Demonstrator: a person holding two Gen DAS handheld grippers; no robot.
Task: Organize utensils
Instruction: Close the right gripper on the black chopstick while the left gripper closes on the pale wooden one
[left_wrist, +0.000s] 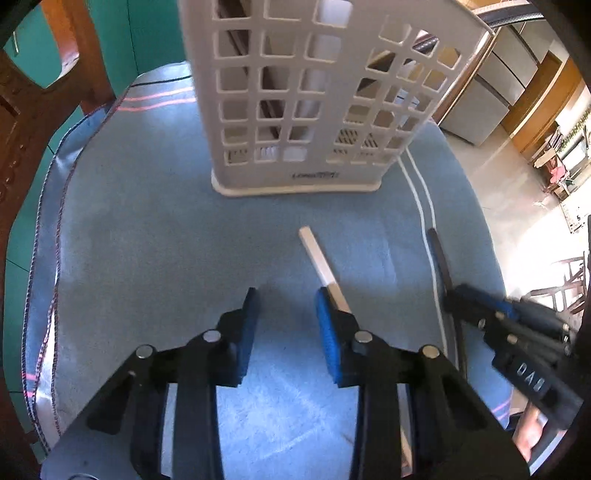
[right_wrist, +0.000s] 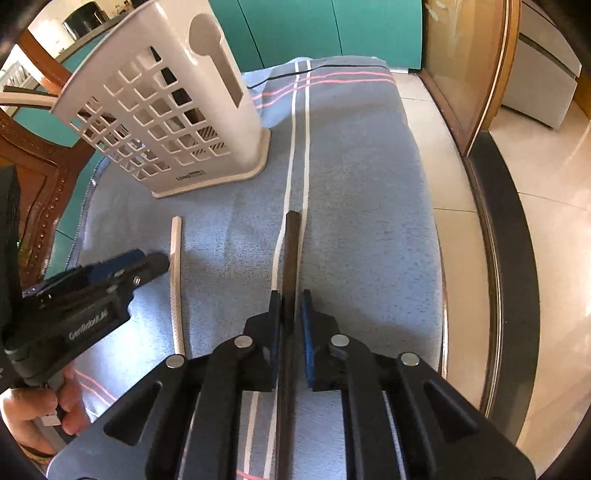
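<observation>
A white slotted utensil holder (left_wrist: 295, 110) (right_wrist: 166, 122) stands upright at the far side of the blue-grey cloth (left_wrist: 147, 240). A pale chopstick (left_wrist: 321, 258) (right_wrist: 176, 277) lies flat on the cloth. It runs under the right finger of my left gripper (left_wrist: 288, 321) (right_wrist: 147, 261) and is not between the pads. That gripper is open with only cloth in its gap. My right gripper (right_wrist: 290, 308) (left_wrist: 456, 295) is shut on a dark chopstick (right_wrist: 290, 251) (left_wrist: 437, 251), which points forward along the cloth's white stripes.
The cloth-covered table ends close on the right, with a metal rim (right_wrist: 443, 295) and tiled floor (right_wrist: 535, 258) beyond. A carved wooden chair back (left_wrist: 22, 110) rises at the left. A hand (right_wrist: 33, 413) holds the left gripper's handle.
</observation>
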